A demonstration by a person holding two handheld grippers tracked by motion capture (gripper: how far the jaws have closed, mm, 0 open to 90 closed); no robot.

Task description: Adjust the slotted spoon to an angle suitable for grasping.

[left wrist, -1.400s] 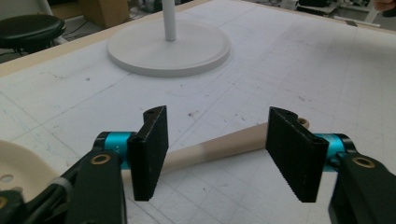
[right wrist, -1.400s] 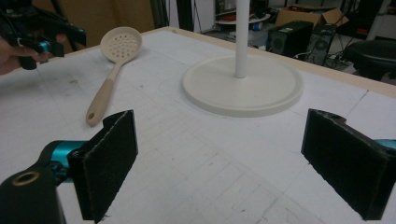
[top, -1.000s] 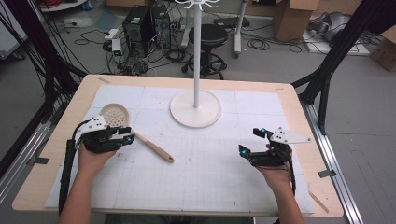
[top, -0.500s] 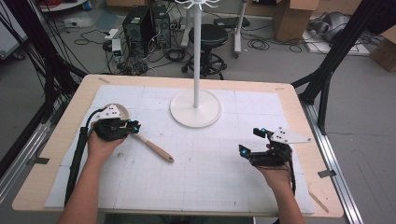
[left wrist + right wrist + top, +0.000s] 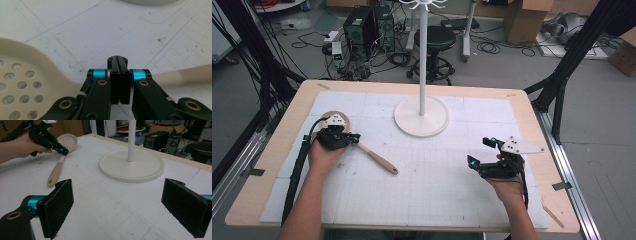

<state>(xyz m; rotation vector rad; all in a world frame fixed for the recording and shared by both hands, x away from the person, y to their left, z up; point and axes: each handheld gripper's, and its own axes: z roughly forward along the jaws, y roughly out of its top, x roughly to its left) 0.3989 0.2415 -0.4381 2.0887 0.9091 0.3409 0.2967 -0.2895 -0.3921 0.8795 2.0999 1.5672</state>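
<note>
A cream slotted spoon (image 5: 377, 160) lies on the white mat at the left, its round bowl (image 5: 25, 75) toward the far edge and its handle (image 5: 56, 171) running toward the person. My left gripper (image 5: 354, 137) sits low over the spoon's neck, where bowl meets handle. Its jaws have just been closing, and in the left gripper view (image 5: 117, 58) the pads meet with nothing seen between them; the neck passes under them. My right gripper (image 5: 480, 151) rests at the right of the mat, its jaws (image 5: 120, 207) wide open and empty.
A white stand with a round base (image 5: 421, 116) and a thin pole rises at the mat's far middle. The gridded mat (image 5: 437, 190) covers a wooden table (image 5: 537, 120). Black frame legs, cables and a stool stand beyond the far edge.
The left hand has moved away from the person and a little right, ending over the spoon's neck beside the bowl, and its jaws have come together. The right hand has stayed put.
</note>
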